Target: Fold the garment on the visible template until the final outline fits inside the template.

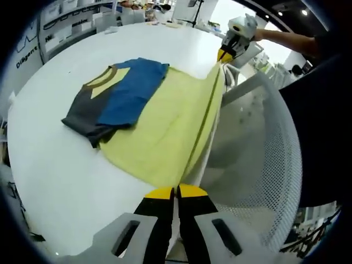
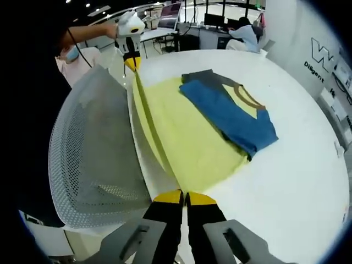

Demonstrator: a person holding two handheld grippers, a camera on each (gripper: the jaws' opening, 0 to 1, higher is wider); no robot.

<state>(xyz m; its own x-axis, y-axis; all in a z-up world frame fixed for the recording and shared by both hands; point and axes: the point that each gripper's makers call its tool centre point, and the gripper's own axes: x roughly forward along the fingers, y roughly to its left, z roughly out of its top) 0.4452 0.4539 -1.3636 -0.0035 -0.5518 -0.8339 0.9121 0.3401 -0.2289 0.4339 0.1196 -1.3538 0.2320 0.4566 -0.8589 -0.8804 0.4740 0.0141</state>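
yellow cloth of the garment (image 1: 165, 137) lies spread on the white desk (image 1: 55, 165), blue and grey sleeves already folded over its far side, and its near hem runs taut along the desk edge between the two grippers. the left gripper (image 1: 176, 191) is pressed together, pinching one hem corner, and the right gripper (image 2: 185, 195) is clamped on the other corner. that stretched edge is the long axis, the body lies straight ahead of both, so the fold looks set to go forward over the shirt.
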